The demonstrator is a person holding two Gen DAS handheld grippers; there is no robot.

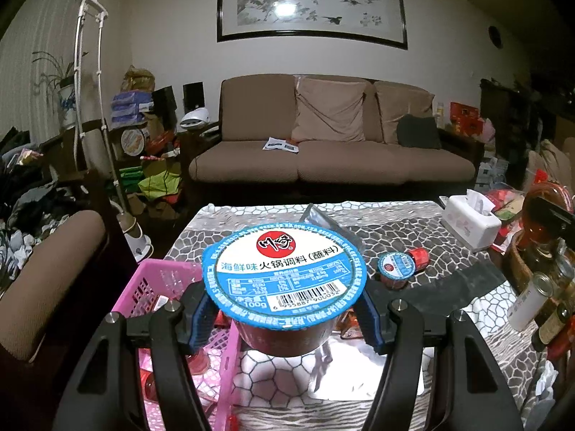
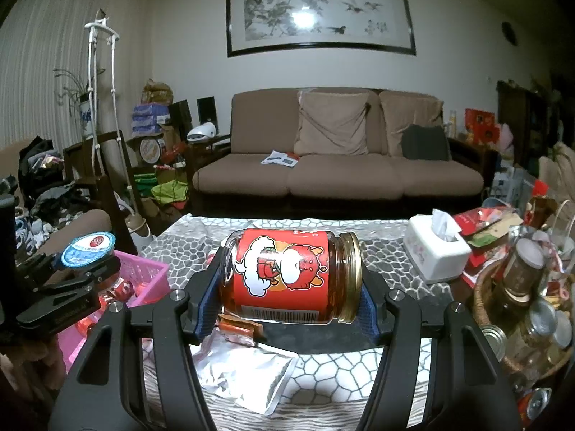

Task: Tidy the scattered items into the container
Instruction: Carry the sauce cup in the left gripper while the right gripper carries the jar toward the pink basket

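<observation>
At far left, the pink basket (image 1: 158, 287) sits at the desk's (image 1: 413, 230) left edge, red packets already inside. My left claw (image 1: 284, 314) grips a sauce cup (image 1: 284, 273) by its body, blue-rimmed foil lid up, raised beside the basket's right wall. Under it lies a silver foil pouch (image 2: 251, 370) on the patterned cloth. Further back on the desk, 1 smaller sauce cup (image 1: 395, 267) rests tilted against a red-capped item I cannot identify. To its right, my right claw (image 2: 287, 309) clamps a glass jar (image 2: 287, 276) sideways, gold lid pointing right, clear of the desk; an orange sachet (image 2: 239, 327) lies just below it. A white tissue box (image 2: 435, 251) stands beyond, and a wicker basket (image 2: 481, 298) crowded with cans and bottles hems in the right edge.
</observation>
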